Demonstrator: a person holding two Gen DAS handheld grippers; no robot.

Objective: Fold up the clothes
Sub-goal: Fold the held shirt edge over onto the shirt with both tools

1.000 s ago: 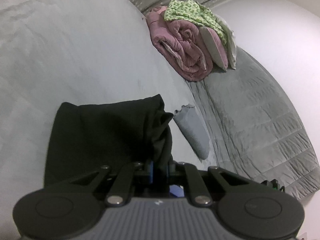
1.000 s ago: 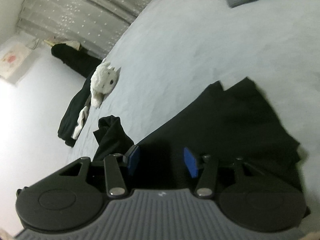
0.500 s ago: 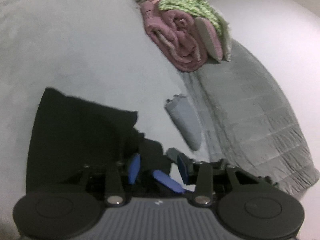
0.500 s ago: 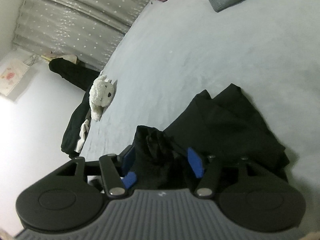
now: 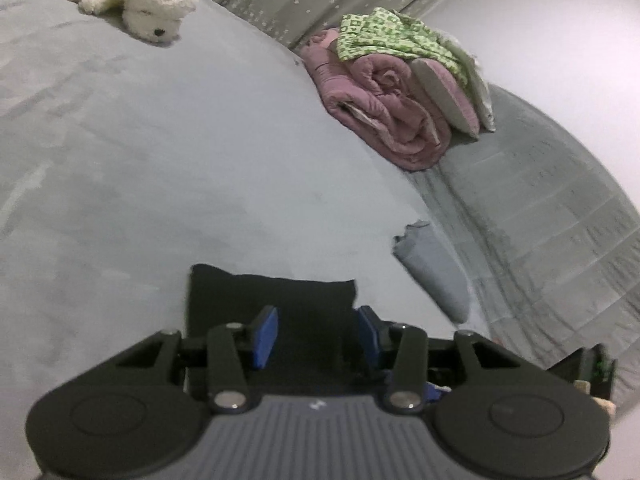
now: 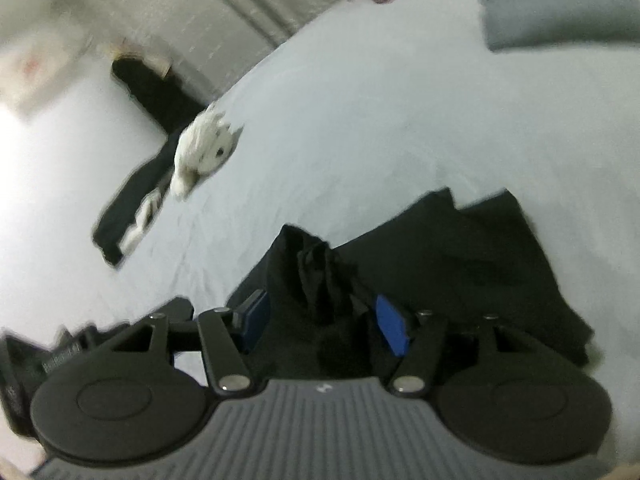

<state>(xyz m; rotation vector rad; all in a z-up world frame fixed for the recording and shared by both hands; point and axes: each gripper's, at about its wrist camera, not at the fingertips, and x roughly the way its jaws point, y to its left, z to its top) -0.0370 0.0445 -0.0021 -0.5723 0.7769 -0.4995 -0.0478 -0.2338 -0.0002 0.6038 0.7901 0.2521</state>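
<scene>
Black garment (image 5: 272,300) lay flat on grey bed (image 5: 160,180); L gripper (image 5: 316,336) just opened, empty; R gripper (image 6: 324,320) parted around bunched fabric, grip unclear.

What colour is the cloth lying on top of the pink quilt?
Green-and-white patterned cloth, best seen in the left wrist view.
</scene>
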